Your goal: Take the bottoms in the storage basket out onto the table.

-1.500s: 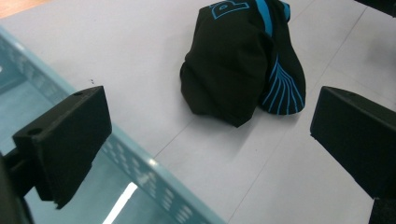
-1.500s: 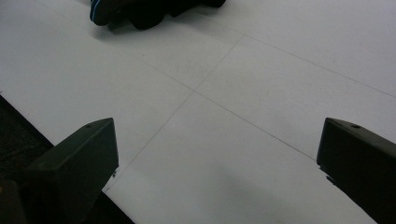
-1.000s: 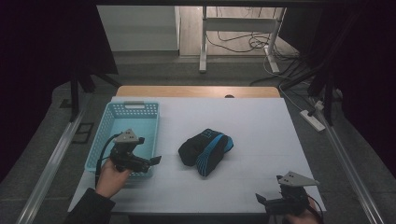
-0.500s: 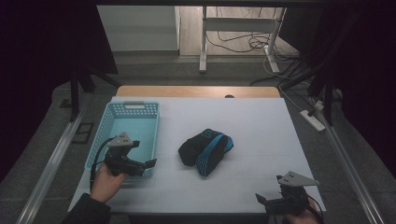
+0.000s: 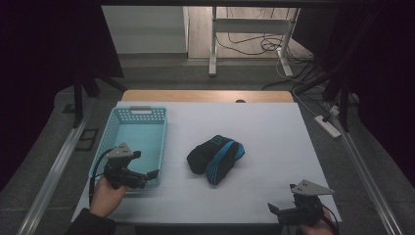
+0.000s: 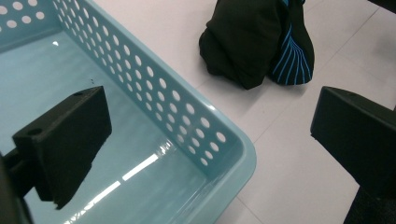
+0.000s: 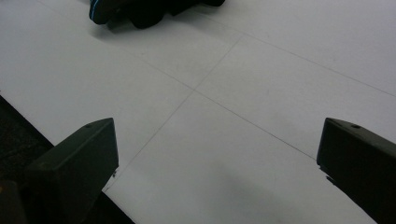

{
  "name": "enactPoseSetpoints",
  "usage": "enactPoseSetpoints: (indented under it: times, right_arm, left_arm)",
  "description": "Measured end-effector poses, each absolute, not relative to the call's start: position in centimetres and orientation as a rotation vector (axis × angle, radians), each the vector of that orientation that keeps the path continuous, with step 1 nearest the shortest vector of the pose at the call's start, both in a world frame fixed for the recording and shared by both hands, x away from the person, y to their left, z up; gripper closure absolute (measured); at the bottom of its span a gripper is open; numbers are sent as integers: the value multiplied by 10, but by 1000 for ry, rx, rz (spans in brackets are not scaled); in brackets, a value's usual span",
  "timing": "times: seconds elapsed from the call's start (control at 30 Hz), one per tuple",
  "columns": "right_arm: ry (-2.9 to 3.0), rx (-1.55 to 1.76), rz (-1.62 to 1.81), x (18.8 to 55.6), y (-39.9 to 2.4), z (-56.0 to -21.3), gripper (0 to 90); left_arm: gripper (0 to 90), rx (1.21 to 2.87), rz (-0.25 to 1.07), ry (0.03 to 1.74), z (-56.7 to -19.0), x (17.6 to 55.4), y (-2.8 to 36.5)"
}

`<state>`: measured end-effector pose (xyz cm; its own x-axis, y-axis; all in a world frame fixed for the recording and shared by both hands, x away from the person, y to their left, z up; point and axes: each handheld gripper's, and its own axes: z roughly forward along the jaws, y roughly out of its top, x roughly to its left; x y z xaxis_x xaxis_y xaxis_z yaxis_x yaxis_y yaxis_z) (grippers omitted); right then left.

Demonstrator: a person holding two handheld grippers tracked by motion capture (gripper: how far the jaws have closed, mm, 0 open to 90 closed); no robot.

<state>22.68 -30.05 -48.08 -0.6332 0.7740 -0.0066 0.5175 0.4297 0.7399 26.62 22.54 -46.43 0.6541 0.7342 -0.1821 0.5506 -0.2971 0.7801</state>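
Altogether one basket (image 5: 138, 128), two socks (image 5: 216, 154).

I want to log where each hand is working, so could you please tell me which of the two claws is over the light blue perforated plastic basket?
The left claw: it is open over the light blue perforated plastic basket's near corner. The right claw is open over bare white tabletop.

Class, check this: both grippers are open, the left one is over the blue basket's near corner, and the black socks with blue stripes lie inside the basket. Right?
One thing is wrong: the socks lie on the white table, beside the basket, not in it. The high view shows this. The left gripper and right gripper are as stated.
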Motion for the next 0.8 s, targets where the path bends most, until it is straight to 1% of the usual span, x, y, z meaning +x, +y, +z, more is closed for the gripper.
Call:
enactPoseSetpoints:
  times: [0.8]
  right_arm:
    - [2341, 1107, 1029, 227, -300, -481, 0]
  left_arm:
    - [0, 1968, 304, 1051, -468, 243, 243]
